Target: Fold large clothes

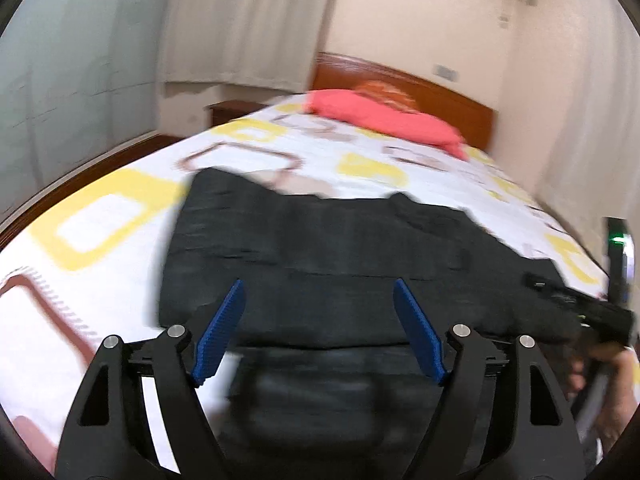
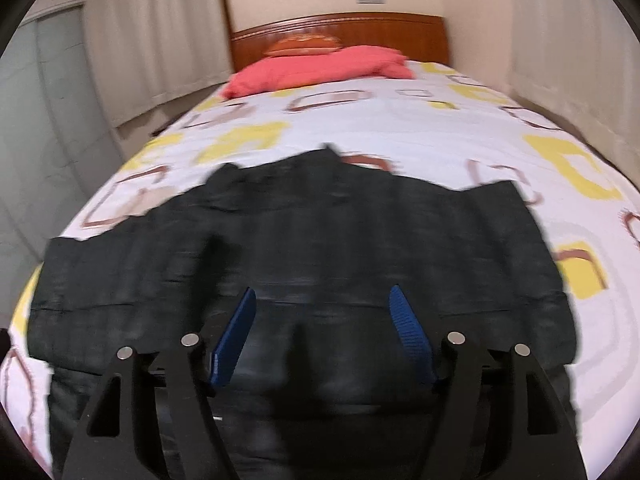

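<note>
A large black garment lies spread flat across the near part of the bed, and it also fills the right wrist view. My left gripper is open above its near left part, holding nothing. My right gripper is open above its near middle, holding nothing. The right gripper's body and the hand holding it show at the right edge of the left wrist view. Both views are blurred.
The bed has a white sheet with yellow and brown squares. A pink pillow and an orange cushion lie at the wooden headboard. Curtains and walls surround the bed. A nightstand stands at the left.
</note>
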`<state>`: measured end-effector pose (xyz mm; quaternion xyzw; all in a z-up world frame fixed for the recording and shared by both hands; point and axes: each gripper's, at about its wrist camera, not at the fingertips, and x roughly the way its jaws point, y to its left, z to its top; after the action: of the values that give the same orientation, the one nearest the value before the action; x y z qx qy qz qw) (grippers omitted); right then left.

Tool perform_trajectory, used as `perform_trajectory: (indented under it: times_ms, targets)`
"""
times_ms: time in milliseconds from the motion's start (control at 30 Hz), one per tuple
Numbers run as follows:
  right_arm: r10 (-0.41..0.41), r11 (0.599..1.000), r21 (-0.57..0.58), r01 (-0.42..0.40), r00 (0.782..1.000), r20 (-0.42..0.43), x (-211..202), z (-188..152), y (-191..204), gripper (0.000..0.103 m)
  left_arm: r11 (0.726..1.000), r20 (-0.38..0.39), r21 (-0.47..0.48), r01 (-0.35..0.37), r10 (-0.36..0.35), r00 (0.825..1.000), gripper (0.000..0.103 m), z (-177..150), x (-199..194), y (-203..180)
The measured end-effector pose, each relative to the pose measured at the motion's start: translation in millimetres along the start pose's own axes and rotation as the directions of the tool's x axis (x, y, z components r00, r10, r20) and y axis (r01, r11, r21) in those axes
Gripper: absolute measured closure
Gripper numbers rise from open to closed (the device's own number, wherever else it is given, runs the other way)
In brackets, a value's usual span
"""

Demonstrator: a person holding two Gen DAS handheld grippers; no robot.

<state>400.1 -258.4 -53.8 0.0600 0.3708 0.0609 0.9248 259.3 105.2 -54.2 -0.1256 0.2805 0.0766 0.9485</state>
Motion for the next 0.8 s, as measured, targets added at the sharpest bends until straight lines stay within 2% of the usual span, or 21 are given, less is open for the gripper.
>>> perform_trajectory:
  times_ms: [100, 233, 333, 367, 400, 433, 467, 500, 633, 800]
  targets:
    - [0.042, 0.999, -0.015, -0.043, 0.999, -0.017, 7, 0, 31, 0.034, 0.995, 0.001, -0.074, -0.064, 0.064, 0.998, 0.027, 2, 0, 41]
    - [0.056, 0.998, -0.033, -0.058, 0.997, -0.052, 23, -5, 58, 0.034, 0.987, -0.013, -0.106, -0.122, 0.121, 0.993, 0.027, 1, 4, 74]
    - [0.082, 0.997, -0.007, -0.083, 0.992, -0.099, 39, -10, 65, 0.037, 0.983, -0.031, -0.119, -0.14, 0.137, 0.99, 0.027, 1, 10, 88]
    - [0.1, 0.995, 0.003, -0.101, 0.987, -0.127, 44, -14, 68, 0.059, 0.982, -0.033, -0.126, -0.139, 0.136, 0.99, 0.027, 2, 12, 92]
    - [0.114, 0.993, 0.005, -0.115, 0.982, -0.15, 48, -16, 70, 0.07, 0.982, -0.038, -0.133, -0.137, 0.133, 0.99, 0.027, 3, 14, 95]
    - [0.123, 0.992, 0.002, -0.124, 0.979, -0.165, 51, -17, 72, 0.075, 0.981, -0.042, -0.14, -0.134, 0.129, 0.991, 0.026, 4, 15, 97]
    - [0.116, 0.993, -0.005, -0.119, 0.981, -0.157, 50, -19, 74, 0.082, 0.98, -0.045, -0.149, -0.129, 0.124, 0.991, 0.026, 4, 16, 99]
    - [0.122, 0.992, -0.011, -0.125, 0.982, -0.147, 47, -19, 77, 0.083, 0.98, -0.046, -0.154, -0.126, 0.12, 0.992, 0.026, 5, 16, 100]
    - [0.104, 0.994, -0.032, -0.106, 0.993, -0.05, 19, -9, 71, 0.084, 0.98, -0.037, -0.17, -0.102, 0.097, 0.995, 0.025, 10, 16, 97]
    - [0.037, 0.999, -0.034, -0.035, 0.998, 0.054, -15, 7, 34, 0.084, 0.983, -0.018, -0.172, -0.061, 0.059, 0.998, 0.023, 20, 14, 84]
